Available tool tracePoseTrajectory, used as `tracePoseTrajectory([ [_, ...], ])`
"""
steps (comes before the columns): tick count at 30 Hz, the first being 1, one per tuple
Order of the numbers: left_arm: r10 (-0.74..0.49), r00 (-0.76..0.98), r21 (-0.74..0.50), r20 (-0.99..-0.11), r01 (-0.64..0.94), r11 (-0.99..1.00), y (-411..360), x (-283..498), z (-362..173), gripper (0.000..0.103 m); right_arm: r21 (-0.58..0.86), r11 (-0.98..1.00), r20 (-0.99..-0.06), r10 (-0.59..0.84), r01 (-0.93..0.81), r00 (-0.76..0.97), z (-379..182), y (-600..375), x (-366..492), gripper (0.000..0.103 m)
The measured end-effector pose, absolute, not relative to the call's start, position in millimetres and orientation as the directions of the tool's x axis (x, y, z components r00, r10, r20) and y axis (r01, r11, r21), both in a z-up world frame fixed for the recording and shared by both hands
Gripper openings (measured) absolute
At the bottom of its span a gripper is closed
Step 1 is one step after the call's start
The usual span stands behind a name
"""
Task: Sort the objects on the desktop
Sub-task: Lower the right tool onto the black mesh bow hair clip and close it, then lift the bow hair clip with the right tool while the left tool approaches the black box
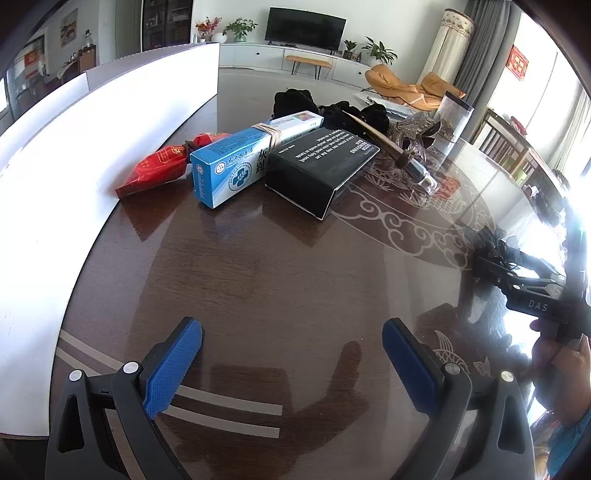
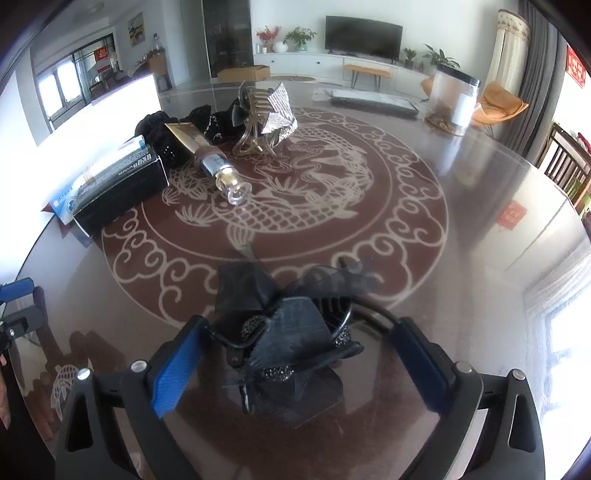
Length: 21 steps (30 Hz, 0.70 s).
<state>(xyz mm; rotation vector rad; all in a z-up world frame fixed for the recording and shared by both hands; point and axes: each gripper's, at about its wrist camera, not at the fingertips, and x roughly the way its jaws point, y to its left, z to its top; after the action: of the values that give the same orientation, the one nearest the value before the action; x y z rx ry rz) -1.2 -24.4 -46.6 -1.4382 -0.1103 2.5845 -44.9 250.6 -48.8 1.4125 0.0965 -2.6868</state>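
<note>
Between spread pads of right gripper [image 2: 295,363]: black bow hair clip [image 2: 291,332], resting on glass table [image 2: 461,221], neither pad visibly pressing it. Long axis runs pad to pad, crosswise. Left gripper [image 1: 291,369] wide, empty, well apart; right hand nearer.

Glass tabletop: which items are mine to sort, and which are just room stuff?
To sort:
black bow hair clip
silver hair claw
gold tube
black box
blue box
red packet

Lying about:
clear canister
television
orange chair
</note>
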Motion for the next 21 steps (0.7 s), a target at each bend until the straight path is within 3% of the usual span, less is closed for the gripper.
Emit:
tracePoseTrajectory([
  [21, 0.157, -0.508, -0.089, -0.847, -0.157, -0.984, -12.5, 0.1, -48.7, 0.101, -0.047, -0.993, -0.808, -0.023, 0.105, -0.589, -47.7, 246.7, -38.7, 0.103],
])
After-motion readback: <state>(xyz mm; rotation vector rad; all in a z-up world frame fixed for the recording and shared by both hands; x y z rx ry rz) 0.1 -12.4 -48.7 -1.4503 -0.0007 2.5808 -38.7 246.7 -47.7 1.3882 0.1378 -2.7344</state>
